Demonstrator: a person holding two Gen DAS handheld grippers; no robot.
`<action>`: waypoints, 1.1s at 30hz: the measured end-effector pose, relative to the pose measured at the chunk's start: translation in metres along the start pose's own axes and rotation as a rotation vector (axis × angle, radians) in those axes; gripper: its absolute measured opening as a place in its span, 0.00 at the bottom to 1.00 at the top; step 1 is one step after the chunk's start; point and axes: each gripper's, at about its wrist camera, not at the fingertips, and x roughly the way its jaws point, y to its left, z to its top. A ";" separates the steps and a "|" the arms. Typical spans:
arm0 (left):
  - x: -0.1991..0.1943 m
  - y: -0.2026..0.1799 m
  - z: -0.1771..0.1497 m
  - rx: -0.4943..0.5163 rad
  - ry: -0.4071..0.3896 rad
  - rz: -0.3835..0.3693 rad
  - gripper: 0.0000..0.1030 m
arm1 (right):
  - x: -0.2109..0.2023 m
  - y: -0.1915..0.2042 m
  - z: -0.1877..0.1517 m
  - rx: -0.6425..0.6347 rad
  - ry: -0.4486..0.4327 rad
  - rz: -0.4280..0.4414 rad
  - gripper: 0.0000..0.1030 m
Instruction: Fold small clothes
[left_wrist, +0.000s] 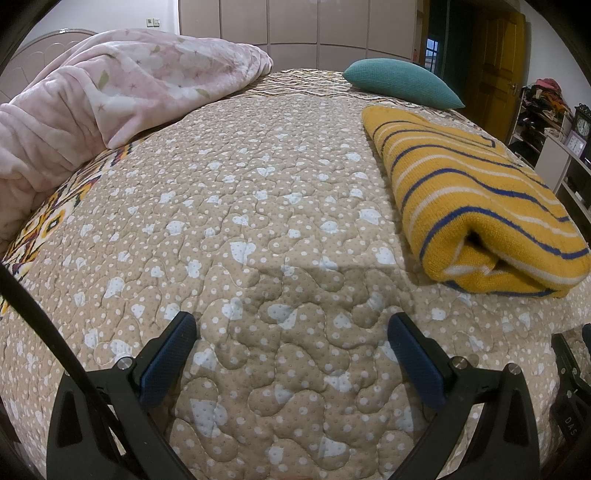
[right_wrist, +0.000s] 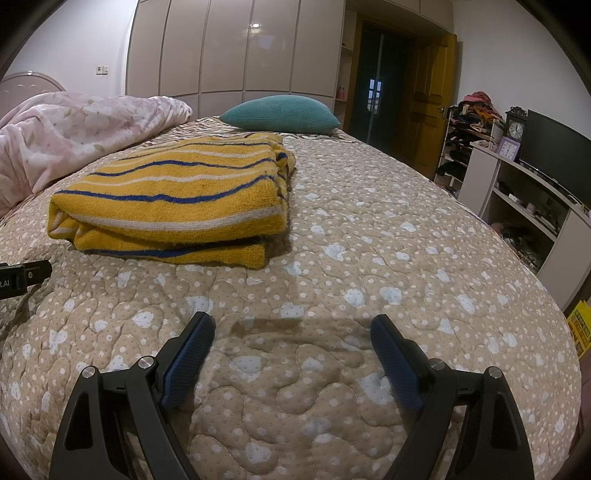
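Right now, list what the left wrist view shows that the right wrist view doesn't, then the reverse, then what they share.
Only the left wrist view: the open left gripper over bare quilt, and a dark cable crossing its left edge.

Only the right wrist view: the open right gripper, a dark screen on the shelving unit, and a yellow box off the bed's right edge.

Both: the folded yellow striped sweater lying on the quilt, untouched; the teal pillow; the pink blanket; the clock.
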 end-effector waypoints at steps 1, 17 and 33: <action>0.000 0.000 0.000 0.000 0.000 0.000 1.00 | 0.000 0.000 0.000 0.000 0.000 0.000 0.88; 0.000 0.001 -0.001 -0.001 -0.001 -0.002 1.00 | 0.034 -0.008 0.041 0.058 0.197 0.030 1.00; -0.001 0.002 -0.001 -0.004 -0.003 -0.003 1.00 | 0.032 0.000 0.038 0.050 0.157 -0.003 1.00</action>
